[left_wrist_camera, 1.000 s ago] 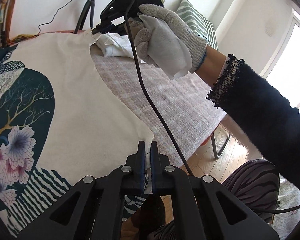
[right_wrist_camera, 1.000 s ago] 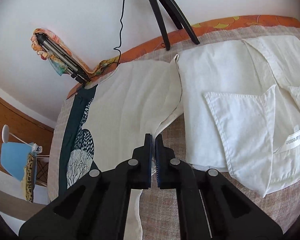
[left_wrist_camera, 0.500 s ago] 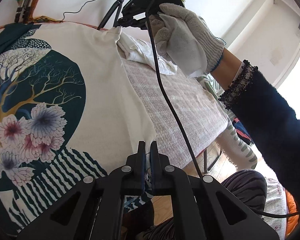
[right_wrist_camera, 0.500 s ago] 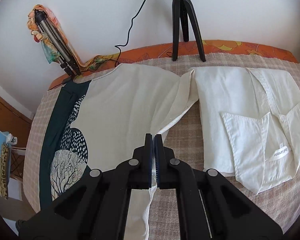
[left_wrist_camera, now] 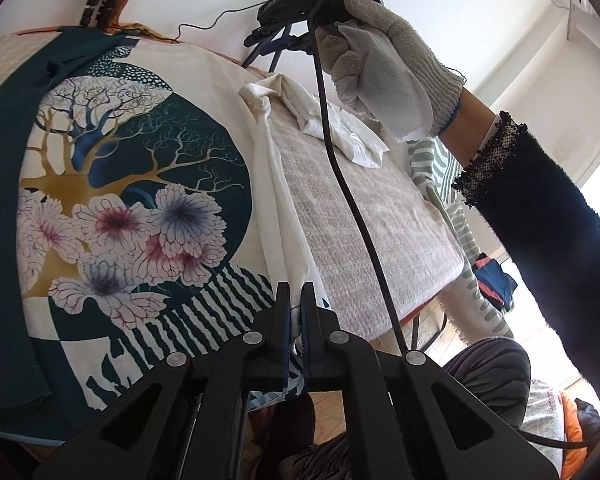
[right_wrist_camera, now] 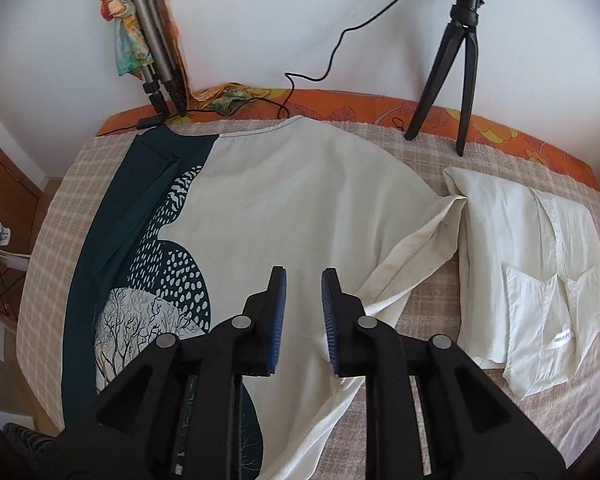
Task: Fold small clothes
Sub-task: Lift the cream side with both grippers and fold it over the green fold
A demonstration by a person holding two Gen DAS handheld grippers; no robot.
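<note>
The left wrist view shows the left hand-held gripper [left_wrist_camera: 295, 312] clenched on the near hem of the printed top [left_wrist_camera: 112, 200], which lies spread on the plaid-covered counter [left_wrist_camera: 364, 232], and a gloved right hand [left_wrist_camera: 384, 68] raised above the far end. Only the right wrist view shows the right hand-held gripper [right_wrist_camera: 303, 312], its jaws opening with nothing pinched, over the top's folded-in sleeve [right_wrist_camera: 416, 248] beside a folded white shirt [right_wrist_camera: 528, 256] and a black tripod [right_wrist_camera: 460, 64].

right gripper [right_wrist_camera: 303, 300] opening, shirt [right_wrist_camera: 300, 208] edge released
</note>
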